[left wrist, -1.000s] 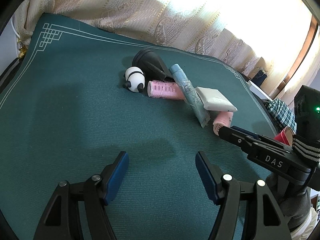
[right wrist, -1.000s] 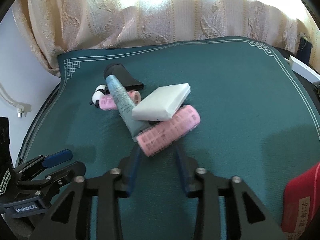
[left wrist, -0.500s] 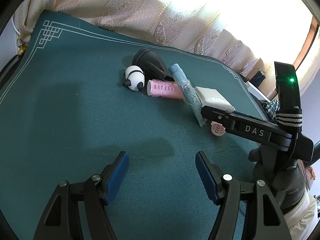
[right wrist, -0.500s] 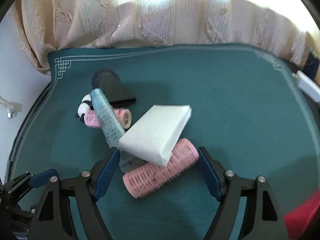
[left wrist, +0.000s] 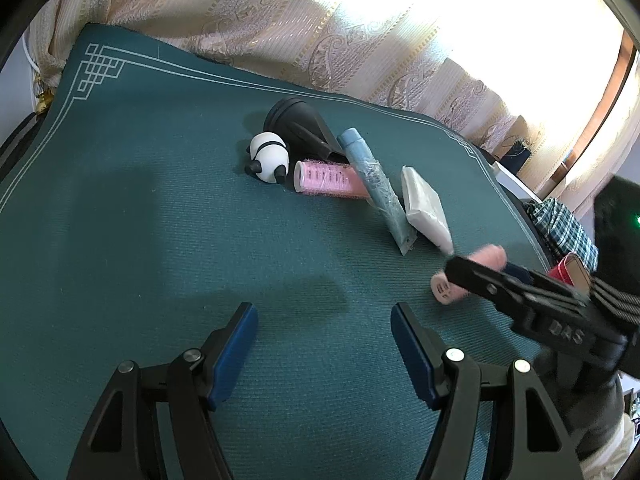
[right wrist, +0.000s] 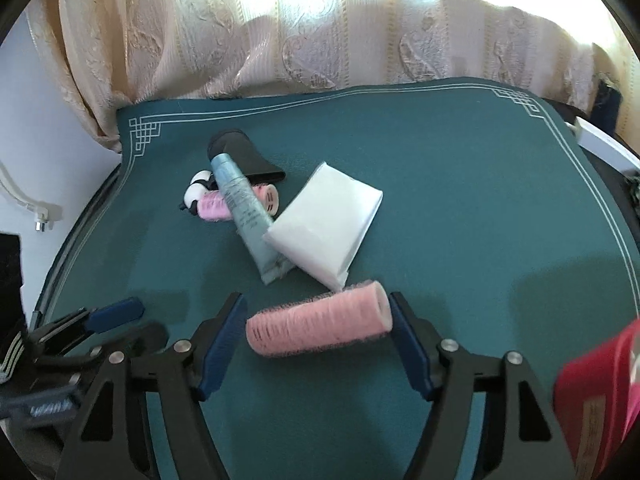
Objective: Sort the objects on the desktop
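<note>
Pink hair roller lies crosswise, clamped in the down-tilted right gripper, whose jaws just closed in.

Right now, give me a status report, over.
Left gripper open, empty. Right gripper jaws just closing, gripping pink roller endwise. Tissue pack close behind.

Sunlit patterned curtains hang behind the green-clothed table.

Pink roller, teal mat, white packet
</note>
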